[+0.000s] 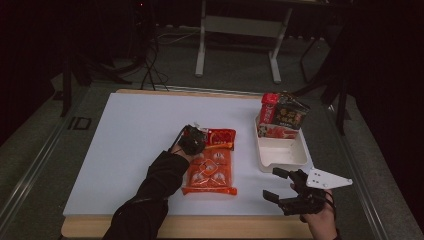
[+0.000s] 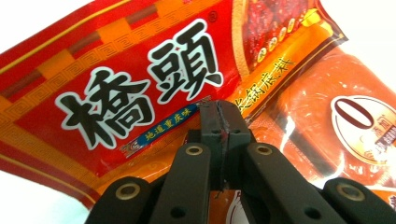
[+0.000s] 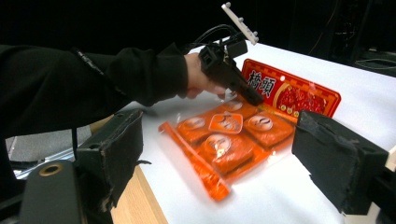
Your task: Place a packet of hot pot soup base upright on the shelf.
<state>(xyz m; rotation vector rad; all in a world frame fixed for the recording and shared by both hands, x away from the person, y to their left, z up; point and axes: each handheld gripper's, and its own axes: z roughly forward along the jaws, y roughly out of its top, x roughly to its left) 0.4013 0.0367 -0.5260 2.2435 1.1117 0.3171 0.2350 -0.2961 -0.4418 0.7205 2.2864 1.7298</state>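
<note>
An orange-red packet [image 1: 210,172] of several sealed pouches lies flat near the middle of the white table top, its red printed header [image 1: 220,136] at the far end. My left gripper [image 1: 202,145] is shut, jaws pressed together, tips resting where header meets pouches [image 2: 223,116]. In the right gripper view the left gripper [image 3: 254,99] touches the packet [image 3: 229,140] at that seam; I cannot tell if film is pinched. My right gripper [image 1: 285,192] stands open near the front right edge, nothing between its jaws [image 3: 219,140].
A white tray [image 1: 282,155] sits right of the packet, with a red box [image 1: 269,107] and a dark packet [image 1: 291,116] standing at its far end. The table's wooden front edge [image 1: 200,227] runs just behind my right gripper.
</note>
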